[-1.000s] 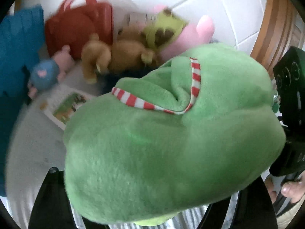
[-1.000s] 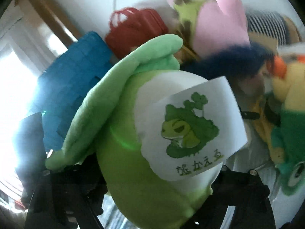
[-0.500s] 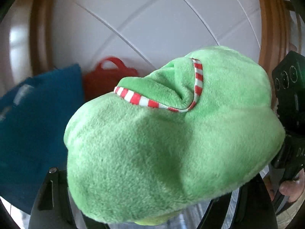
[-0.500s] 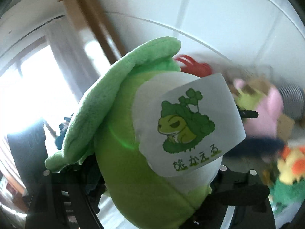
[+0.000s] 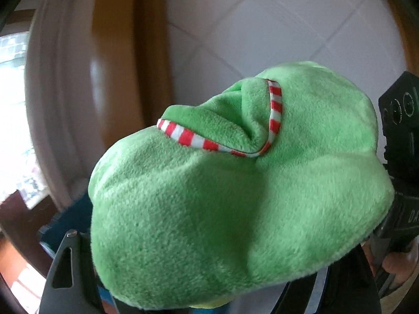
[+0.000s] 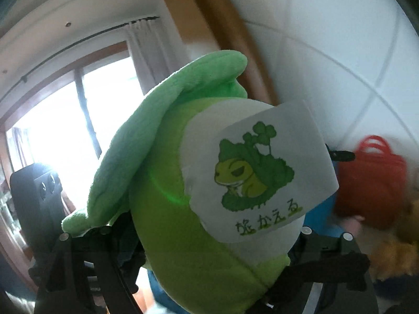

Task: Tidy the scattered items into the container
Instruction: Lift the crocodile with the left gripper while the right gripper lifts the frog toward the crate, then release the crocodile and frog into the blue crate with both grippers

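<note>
A large green frog plush (image 5: pixel 235 196) with a red-and-white striped trim fills the left wrist view, and my left gripper (image 5: pixel 209 287) is shut on it from both sides. In the right wrist view the same plush (image 6: pixel 167 209) shows its white paper tag (image 6: pixel 262 172) printed with a frog, with my right gripper (image 6: pixel 209 261) shut around its lower body. The plush hangs in the air between both grippers. A blue container (image 5: pixel 70 222) peeks out low behind it, also seen as a blue container edge (image 6: pixel 319 219).
A red bag (image 6: pixel 371 180) and a brown plush (image 6: pixel 400 248) lie at the right. A white tiled wall (image 5: pixel 288 26), a wooden frame (image 5: pixel 117 65), a curtain (image 6: pixel 152 60) and a bright window (image 6: pixel 52 130) stand behind. A hand (image 5: pixel 398 264) holds the other gripper's handle.
Both grippers have risen and swung left with the plush. The toy pile left the left wrist view; the window and wooden frame came in. The red bag slid to the right.
</note>
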